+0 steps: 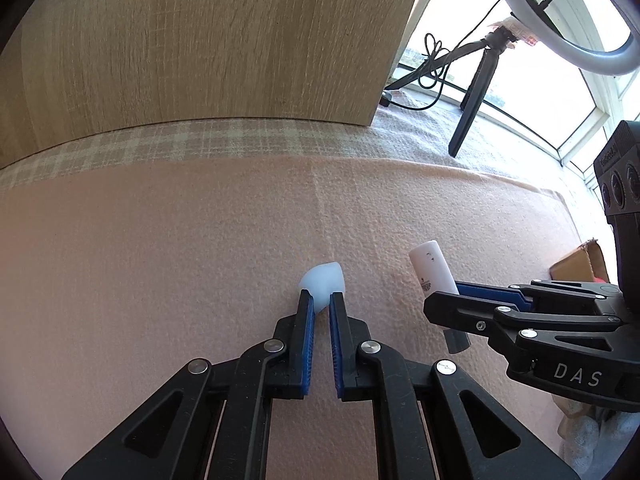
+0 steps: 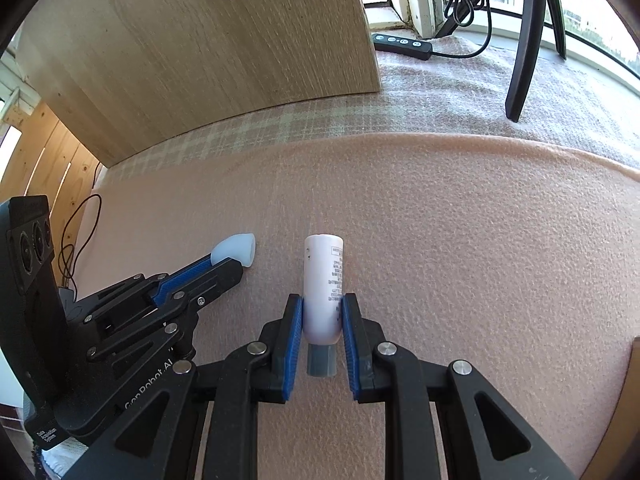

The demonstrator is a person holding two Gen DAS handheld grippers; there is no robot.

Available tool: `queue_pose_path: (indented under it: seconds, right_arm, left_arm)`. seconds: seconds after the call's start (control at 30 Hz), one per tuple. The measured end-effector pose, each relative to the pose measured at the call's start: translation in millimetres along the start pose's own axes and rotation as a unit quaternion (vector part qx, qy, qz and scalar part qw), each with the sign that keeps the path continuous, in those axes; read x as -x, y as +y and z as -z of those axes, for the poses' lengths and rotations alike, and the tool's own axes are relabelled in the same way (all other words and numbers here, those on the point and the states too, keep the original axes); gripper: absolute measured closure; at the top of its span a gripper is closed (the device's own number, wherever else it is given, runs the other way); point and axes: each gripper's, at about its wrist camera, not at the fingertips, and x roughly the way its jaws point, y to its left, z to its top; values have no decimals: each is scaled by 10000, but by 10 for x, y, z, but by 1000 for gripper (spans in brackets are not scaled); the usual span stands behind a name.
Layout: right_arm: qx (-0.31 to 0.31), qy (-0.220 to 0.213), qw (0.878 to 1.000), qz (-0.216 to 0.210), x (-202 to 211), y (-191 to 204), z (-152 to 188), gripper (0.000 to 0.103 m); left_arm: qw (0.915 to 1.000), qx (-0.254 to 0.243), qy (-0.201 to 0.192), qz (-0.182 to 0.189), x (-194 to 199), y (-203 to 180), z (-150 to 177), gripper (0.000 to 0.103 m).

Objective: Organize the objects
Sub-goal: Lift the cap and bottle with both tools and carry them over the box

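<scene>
Pink blanket lies bare; left jaws clamp translucent cap, right jaws white tube.

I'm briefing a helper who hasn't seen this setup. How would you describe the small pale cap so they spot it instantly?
On the pink blanket before the wooden panel, find the two black grippers. The left gripper pinches a translucent bluish-white cap. Unlike the tall white bottle in the right gripper, it is short, domed and unprinted.

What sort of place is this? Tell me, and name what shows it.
Probably a home room by a bay window: a pink blanket covers the surface, a wooden panel stands behind it, and a ring light on a tripod sits at the sill.
</scene>
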Motion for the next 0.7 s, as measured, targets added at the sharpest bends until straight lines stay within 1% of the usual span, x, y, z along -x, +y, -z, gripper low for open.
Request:
queue_pose_path:
  seconds: [0.17, 0.3, 0.43, 0.53, 0.7]
  right_arm:
    - [72, 12, 10000, -27, 77, -3, 132, 85]
    - [-6, -50, 9999, -122, 227, -66, 264, 85]
    - [-58, -175, 9996, -207, 464, -125, 415, 85]
    - [-116, -314, 9991, -253, 690, -211, 565, 85]
    - [-187, -467, 9984, -241, 1028, -448, 877, 85]
  left_arm:
    - [9999, -78, -93, 108, 239, -153, 152, 95]
    - [9994, -240, -181, 189, 447, -340, 224, 95]
    - [9986, -306, -283, 317, 646, -554, 313, 95]
    - [9977, -435, -283, 431, 749, -782, 406, 95]
    - [9956, -700, -283, 560, 887, -1188, 591, 95]
